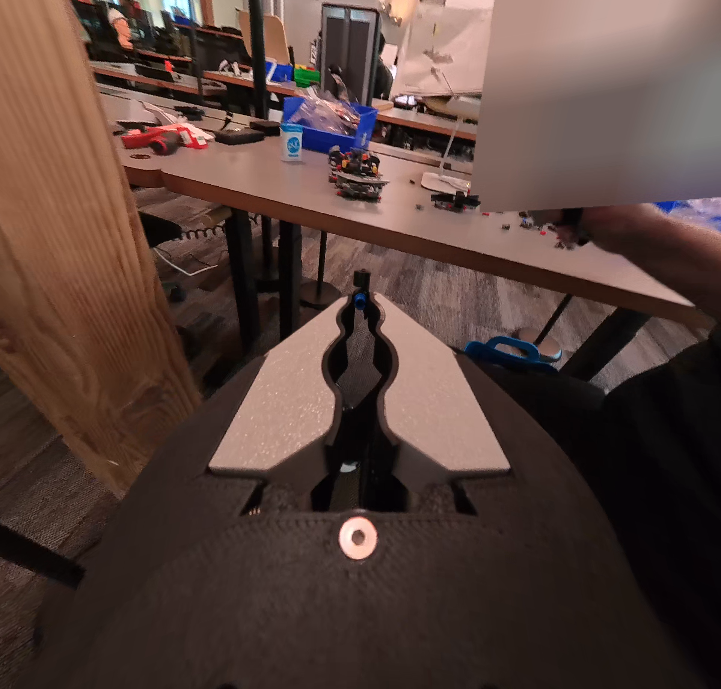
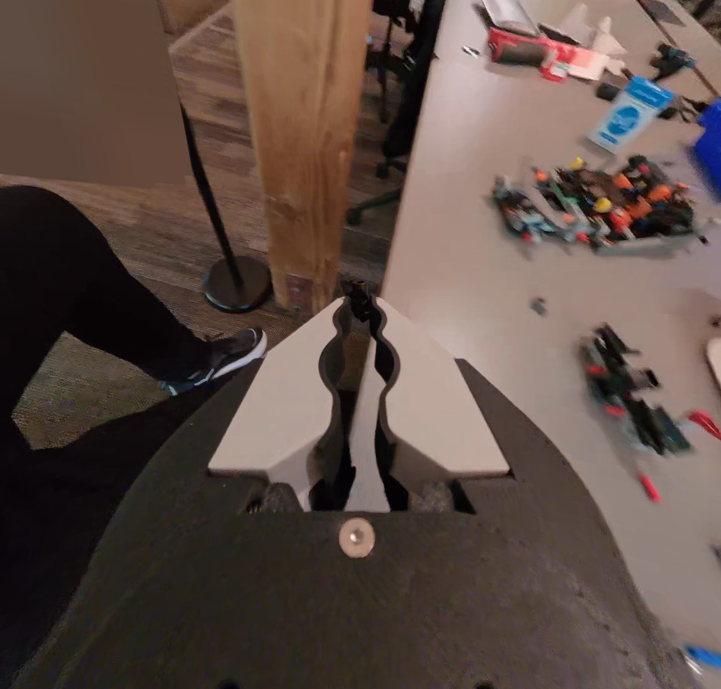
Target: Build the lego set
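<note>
My left gripper [image 1: 361, 300] is shut on a small lego piece, a black part with a blue pin [image 1: 358, 299], held below the table's edge. My right gripper [image 2: 359, 300] is shut on a small black lego piece [image 2: 358, 294], just off the table's left edge. The main lego model [image 1: 357, 175] stands on the grey table [image 1: 253, 175]; in the right wrist view it [image 2: 601, 206] lies at the right, blurred. A smaller black lego sub-assembly [image 2: 632, 393] lies nearer, and it also shows in the left wrist view [image 1: 454, 199]. Loose small pieces [image 1: 546, 227] are scattered on the table.
A wooden post [image 1: 58, 202] stands at the left, and shows in the right wrist view [image 2: 300, 124]. A blue bin of bagged parts [image 1: 331, 120], a white-blue carton [image 1: 292, 142] and red items [image 1: 164, 138] sit farther back. A person's leg and shoe [image 2: 222, 358] are at the lower left. The smaller black lego sub-assembly [image 2: 632, 393] is closer to my right gripper, around 20 cm from its tips; the left tips are 55 cm off.
</note>
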A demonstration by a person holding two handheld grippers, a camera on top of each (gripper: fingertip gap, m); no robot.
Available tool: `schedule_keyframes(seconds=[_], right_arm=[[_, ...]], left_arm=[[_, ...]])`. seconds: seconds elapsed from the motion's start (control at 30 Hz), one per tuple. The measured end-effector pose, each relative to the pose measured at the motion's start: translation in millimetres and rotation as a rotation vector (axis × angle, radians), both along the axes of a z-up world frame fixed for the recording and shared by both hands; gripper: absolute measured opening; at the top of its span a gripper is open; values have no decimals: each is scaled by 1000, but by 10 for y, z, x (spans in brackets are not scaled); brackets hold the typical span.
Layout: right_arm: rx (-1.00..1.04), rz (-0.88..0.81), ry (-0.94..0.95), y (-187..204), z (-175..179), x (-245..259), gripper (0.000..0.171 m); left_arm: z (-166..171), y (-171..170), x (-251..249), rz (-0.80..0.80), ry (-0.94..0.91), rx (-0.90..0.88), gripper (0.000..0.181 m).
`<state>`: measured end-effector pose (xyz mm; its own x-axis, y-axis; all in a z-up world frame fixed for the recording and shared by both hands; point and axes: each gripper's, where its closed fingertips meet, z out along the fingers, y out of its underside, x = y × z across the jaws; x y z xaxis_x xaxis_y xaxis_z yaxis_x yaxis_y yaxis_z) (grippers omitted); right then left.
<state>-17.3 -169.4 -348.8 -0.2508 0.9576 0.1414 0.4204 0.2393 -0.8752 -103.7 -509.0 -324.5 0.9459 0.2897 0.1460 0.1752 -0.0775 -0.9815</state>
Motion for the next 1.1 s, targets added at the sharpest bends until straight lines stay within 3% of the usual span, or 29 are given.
schedule_keyframes(seconds=[0.23,0.5,0.8,1.1], right_arm=[[73,-176,-89,905,-63,332,6],[-6,-412,-194,1862,-191,1262,6],[-97,-368,-307,2138,-459,1748,6],[-134,-256,-358,2114,-649,1725,7]], left_arm=[[-34,577,-79,-120,16,-17,4],[172,1429,-30,-256,24,24,4],[443,2999,435,-550,94,34,5],[294,4316,1005,-893,179,-40,4]])
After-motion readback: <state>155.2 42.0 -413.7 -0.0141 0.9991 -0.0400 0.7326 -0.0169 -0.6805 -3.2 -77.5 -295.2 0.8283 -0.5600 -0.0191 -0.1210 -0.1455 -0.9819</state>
